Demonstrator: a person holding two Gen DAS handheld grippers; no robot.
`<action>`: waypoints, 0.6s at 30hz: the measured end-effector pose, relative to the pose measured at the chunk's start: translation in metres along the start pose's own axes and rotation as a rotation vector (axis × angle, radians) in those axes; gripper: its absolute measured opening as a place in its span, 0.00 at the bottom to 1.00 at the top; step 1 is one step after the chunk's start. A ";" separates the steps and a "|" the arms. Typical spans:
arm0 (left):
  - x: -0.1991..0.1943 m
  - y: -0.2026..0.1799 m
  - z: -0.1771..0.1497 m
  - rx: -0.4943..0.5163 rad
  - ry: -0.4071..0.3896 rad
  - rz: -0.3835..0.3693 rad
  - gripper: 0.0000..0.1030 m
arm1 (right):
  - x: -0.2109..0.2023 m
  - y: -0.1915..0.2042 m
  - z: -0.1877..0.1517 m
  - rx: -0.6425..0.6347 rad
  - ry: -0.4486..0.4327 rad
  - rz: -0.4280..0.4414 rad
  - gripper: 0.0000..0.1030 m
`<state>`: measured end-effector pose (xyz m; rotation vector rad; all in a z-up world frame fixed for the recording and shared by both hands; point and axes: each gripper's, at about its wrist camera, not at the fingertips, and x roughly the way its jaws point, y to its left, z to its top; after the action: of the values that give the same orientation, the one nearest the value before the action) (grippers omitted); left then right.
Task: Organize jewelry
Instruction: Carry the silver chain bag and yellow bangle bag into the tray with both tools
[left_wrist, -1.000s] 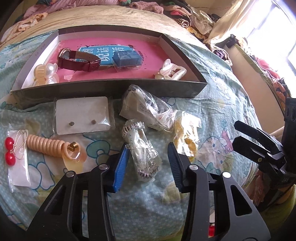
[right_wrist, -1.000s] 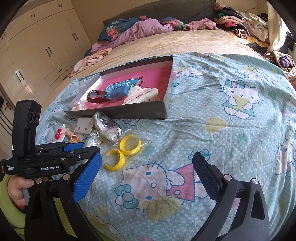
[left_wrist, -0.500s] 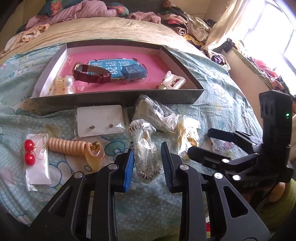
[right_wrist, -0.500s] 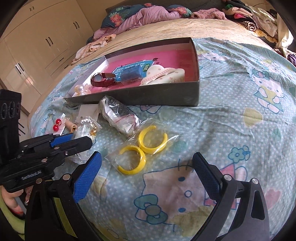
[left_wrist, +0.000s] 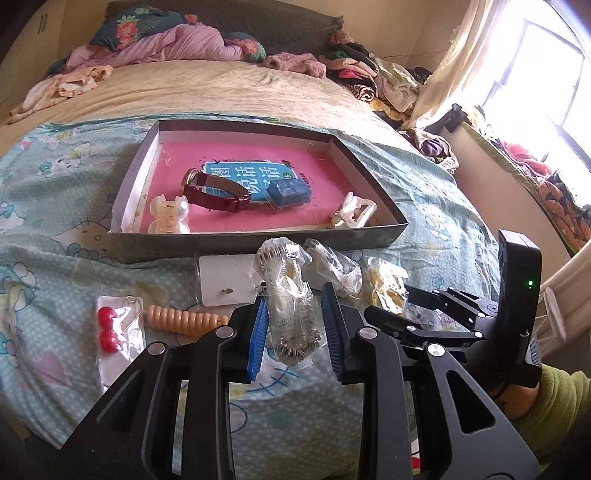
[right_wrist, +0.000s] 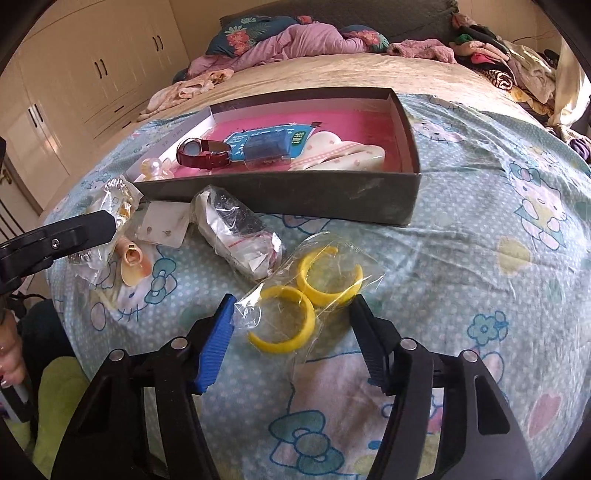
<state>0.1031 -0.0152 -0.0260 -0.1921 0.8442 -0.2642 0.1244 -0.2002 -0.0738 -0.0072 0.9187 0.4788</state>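
My left gripper (left_wrist: 293, 295) is shut on a clear bag holding a silver chain piece (left_wrist: 291, 317) and carries it just above the bedspread. From the right wrist, that bag (right_wrist: 114, 199) hangs at the left gripper's fingertip (right_wrist: 85, 227). A clear bag with two yellow hoops (right_wrist: 306, 291) lies on the bed between the jaws of my right gripper (right_wrist: 292, 301). These jaws are closing, and their tips stand at the bag's edges. The grey tray with a pink floor (left_wrist: 258, 242) holds a red-strapped watch (left_wrist: 214, 192), a blue box (left_wrist: 288, 192) and white hair clips (left_wrist: 168, 214).
On the bedspread before the tray lie an earring card (left_wrist: 225, 277), a bag of red bead earrings (left_wrist: 110, 328), a peach spiral hair tie (left_wrist: 181, 321) and another clear bag (right_wrist: 240, 240). Clothes are heaped at the bed's far end. A person's green sleeve (left_wrist: 554, 406) is at the right.
The left jaws have shut on the chain bag and lifted it off the bed. The right gripper has come down over the yellow hoops bag and its jaws have narrowed.
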 end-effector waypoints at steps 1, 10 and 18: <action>-0.001 0.001 0.000 -0.001 -0.004 0.000 0.20 | -0.003 -0.002 0.001 0.001 -0.006 -0.002 0.57; -0.014 0.008 0.006 -0.019 -0.047 -0.006 0.20 | -0.036 -0.003 0.015 -0.032 -0.063 0.006 0.39; -0.020 0.013 0.011 -0.030 -0.066 -0.004 0.20 | -0.060 0.008 0.028 -0.061 -0.136 0.034 0.39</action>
<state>0.1007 0.0042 -0.0085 -0.2291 0.7829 -0.2476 0.1120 -0.2107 -0.0087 -0.0146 0.7719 0.5326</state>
